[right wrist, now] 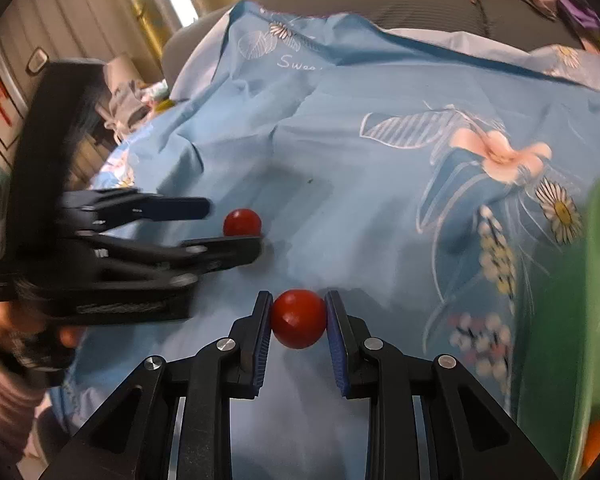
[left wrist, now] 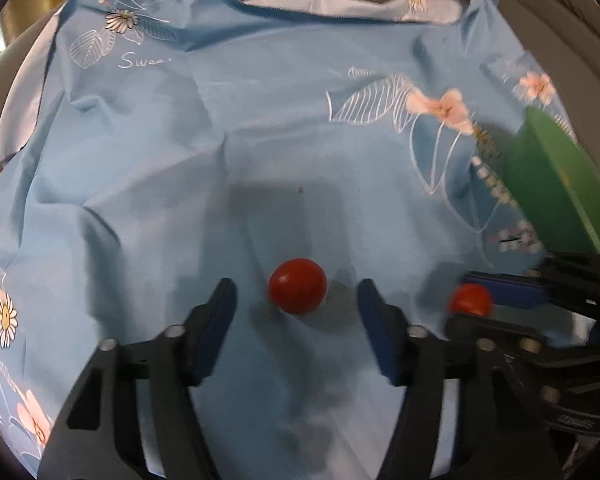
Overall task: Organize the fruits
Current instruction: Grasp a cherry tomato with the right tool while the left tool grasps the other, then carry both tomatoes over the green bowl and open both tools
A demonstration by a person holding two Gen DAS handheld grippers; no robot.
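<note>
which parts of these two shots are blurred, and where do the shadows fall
Left wrist view: the right gripper and green tray at the right edge are smeared; the left gripper casts a soft shadow on the blue cloth beyond the sharp red fruit. Right wrist view: the left gripper streaks with motion blur, the tray is blurred, edges bend.

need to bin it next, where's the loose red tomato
In the left wrist view, the small round red tomato lies on the blue floral cloth between the open left tool's fingers.

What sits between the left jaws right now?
One red fruit, resting on the blue cloth with gaps either side; the left gripper isn't touching it. Left wrist view.
</note>
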